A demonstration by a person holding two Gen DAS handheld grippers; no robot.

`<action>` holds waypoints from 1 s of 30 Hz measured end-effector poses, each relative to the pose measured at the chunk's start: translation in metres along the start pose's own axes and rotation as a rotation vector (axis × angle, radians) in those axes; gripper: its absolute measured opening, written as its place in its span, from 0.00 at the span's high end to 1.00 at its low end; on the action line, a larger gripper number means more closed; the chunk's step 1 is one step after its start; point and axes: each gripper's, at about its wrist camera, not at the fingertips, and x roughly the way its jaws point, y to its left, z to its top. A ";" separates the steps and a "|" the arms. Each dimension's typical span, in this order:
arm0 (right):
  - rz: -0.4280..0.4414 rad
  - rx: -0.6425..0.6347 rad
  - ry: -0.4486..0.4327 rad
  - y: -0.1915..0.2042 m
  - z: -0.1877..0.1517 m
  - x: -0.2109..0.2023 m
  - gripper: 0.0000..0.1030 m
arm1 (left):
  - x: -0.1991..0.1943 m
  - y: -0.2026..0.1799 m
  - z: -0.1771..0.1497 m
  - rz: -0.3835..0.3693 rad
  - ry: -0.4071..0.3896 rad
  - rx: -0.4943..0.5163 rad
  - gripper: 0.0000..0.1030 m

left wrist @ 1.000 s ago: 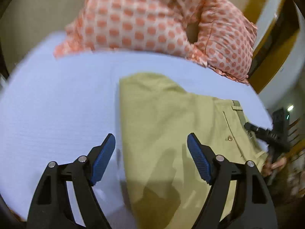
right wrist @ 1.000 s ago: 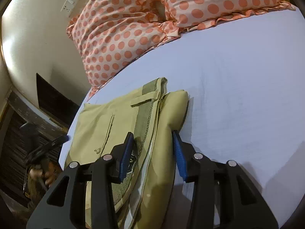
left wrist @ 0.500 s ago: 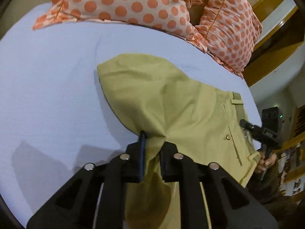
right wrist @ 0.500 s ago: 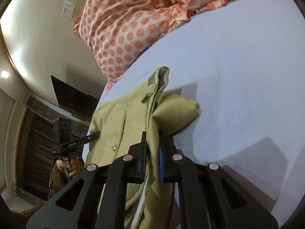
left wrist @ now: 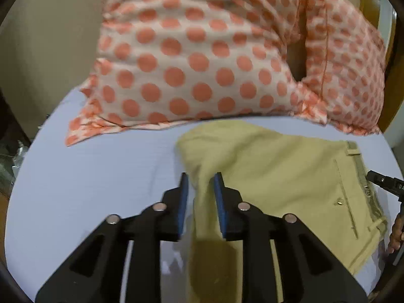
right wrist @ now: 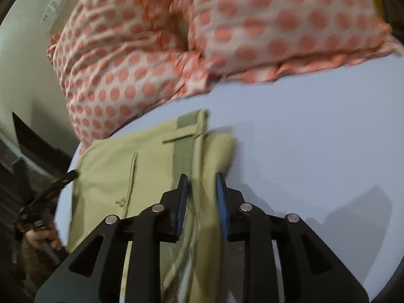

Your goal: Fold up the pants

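- The khaki pants (left wrist: 285, 176) lie folded on the pale blue bedsheet (left wrist: 96, 181), just below two orange polka-dot pillows (left wrist: 192, 58).
- The left gripper (left wrist: 200, 179) has its blue-padded jaws partly parted, a narrow gap between them, with a raised fold of the pants' left edge between the pads; whether they press it cannot be told.
- The right gripper (right wrist: 200, 180) is likewise slightly open, straddling the folded edge beside the waistband (right wrist: 185, 141).
- A wall switch plate (right wrist: 54, 6) shows at upper left in the right wrist view.
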 end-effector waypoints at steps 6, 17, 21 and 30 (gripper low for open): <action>0.156 -0.071 -0.007 0.030 -0.015 -0.016 0.41 | -0.033 -0.027 -0.035 -0.232 0.021 0.055 0.44; -0.077 -0.134 -0.042 0.059 -0.059 -0.040 0.01 | -0.045 -0.059 -0.080 -0.157 0.117 0.069 0.13; -0.198 -0.234 -0.072 0.093 -0.115 -0.068 0.01 | -0.082 -0.059 -0.121 -0.060 0.101 0.086 0.02; -0.335 -0.231 0.089 0.101 -0.173 -0.031 0.01 | -0.089 -0.049 -0.172 0.025 0.176 0.060 0.02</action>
